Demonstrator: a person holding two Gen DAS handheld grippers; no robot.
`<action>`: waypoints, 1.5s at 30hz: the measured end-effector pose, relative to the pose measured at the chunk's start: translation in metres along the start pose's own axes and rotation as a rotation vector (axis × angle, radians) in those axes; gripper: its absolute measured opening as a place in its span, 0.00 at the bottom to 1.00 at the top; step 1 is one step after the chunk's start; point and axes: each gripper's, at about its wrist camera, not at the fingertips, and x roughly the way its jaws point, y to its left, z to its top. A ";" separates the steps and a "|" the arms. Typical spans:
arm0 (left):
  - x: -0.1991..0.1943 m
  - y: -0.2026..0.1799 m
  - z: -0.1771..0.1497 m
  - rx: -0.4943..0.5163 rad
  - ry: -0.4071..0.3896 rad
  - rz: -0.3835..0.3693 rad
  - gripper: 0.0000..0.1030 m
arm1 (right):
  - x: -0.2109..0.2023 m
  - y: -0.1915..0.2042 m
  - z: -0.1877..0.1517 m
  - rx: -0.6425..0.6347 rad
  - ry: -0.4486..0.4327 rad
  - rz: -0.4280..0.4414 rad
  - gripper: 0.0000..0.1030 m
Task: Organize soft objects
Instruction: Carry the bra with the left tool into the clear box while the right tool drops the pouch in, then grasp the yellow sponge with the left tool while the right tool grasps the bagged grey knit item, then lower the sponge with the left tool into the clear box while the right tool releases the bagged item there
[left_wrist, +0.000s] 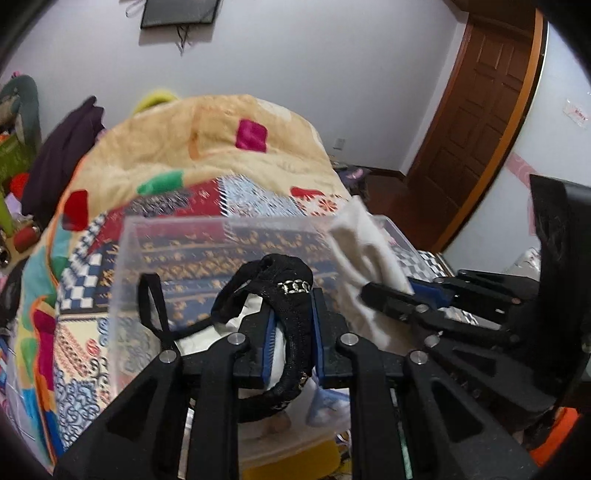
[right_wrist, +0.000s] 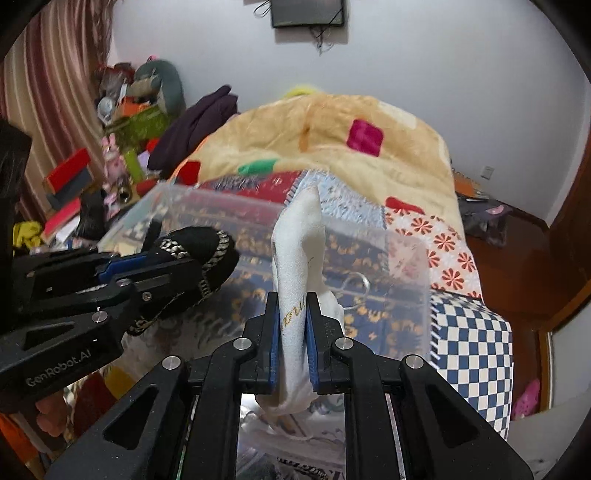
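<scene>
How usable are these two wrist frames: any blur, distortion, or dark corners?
Left wrist: strong fisheye bending of the door, black vignette in the corners, motion blur on the quilt and bin; the black band in the left gripper stays fairly sharp. Right wrist: same curvature and vignette, soft background, yet the white cloth in the right gripper reads clearly.

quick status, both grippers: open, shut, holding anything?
Left gripper: shut on the black chain-trimmed strap.
Right gripper: shut on the white cloth.
</scene>
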 end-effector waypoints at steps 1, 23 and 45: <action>-0.001 0.000 -0.001 -0.001 0.005 -0.005 0.23 | 0.000 0.001 -0.001 -0.006 0.004 0.006 0.18; -0.105 -0.020 -0.037 0.074 -0.169 0.039 0.66 | -0.108 -0.005 -0.027 0.048 -0.239 -0.002 0.75; -0.034 -0.007 -0.099 0.020 0.051 0.089 0.69 | -0.045 -0.022 -0.108 0.179 0.010 0.044 0.76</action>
